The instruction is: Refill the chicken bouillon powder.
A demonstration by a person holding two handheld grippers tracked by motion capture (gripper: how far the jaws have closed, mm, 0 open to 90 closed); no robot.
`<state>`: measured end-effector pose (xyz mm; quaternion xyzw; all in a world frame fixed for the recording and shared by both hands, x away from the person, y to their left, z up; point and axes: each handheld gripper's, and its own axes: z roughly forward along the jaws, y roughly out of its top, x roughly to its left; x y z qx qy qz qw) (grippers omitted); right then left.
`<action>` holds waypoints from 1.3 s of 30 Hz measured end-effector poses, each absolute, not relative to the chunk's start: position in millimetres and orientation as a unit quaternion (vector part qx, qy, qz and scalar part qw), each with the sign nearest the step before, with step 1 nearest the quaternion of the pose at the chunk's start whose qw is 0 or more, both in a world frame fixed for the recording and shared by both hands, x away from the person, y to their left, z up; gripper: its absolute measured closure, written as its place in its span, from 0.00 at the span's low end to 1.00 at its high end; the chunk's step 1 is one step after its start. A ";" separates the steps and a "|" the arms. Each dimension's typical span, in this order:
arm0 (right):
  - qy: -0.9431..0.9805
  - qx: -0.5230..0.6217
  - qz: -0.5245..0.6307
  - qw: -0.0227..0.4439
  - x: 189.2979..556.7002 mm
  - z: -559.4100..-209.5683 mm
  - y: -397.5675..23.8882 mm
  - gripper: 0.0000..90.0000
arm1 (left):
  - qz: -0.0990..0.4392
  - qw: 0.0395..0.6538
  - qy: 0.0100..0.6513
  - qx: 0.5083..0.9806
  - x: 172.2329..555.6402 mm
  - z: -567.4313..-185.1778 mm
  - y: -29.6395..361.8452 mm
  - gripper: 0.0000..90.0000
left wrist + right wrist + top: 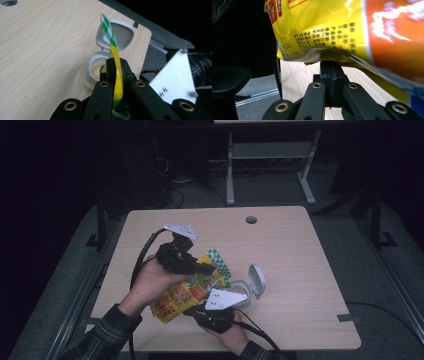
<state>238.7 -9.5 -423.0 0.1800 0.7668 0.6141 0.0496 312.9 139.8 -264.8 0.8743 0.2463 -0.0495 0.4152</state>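
Black two-jaw left gripper [202,266] and right gripper [200,309] — brass-ringed pivots, grey screwed plates, black cables — dark plaid sleeves [102,335] lower left.

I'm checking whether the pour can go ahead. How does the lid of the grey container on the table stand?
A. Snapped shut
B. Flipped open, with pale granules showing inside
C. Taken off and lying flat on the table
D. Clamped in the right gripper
B: in the left gripper view the hinged lid stands up behind the grey container, whose open mouth shows pale granules.
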 end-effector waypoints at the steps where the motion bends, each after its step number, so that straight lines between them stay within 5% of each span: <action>1: 0.767 0.181 0.614 0.051 238.7 -423.1 -9.8 1.00 | -0.049 0.420 0.247 0.872 312.8 -264.6 143.3 1.00; 20: 0.783 0.192 0.589 0.052 234.4 -426.4 -24.2 1.00 | -0.014 0.487 0.256 0.835 330.2 -278.6 194.2 1.00; 39: 0.789 0.200 0.578 0.057 231.9 -418.8 -72.7 1.00 | 0.041 0.516 0.239 0.822 359.2 -309.9 192.5 1.00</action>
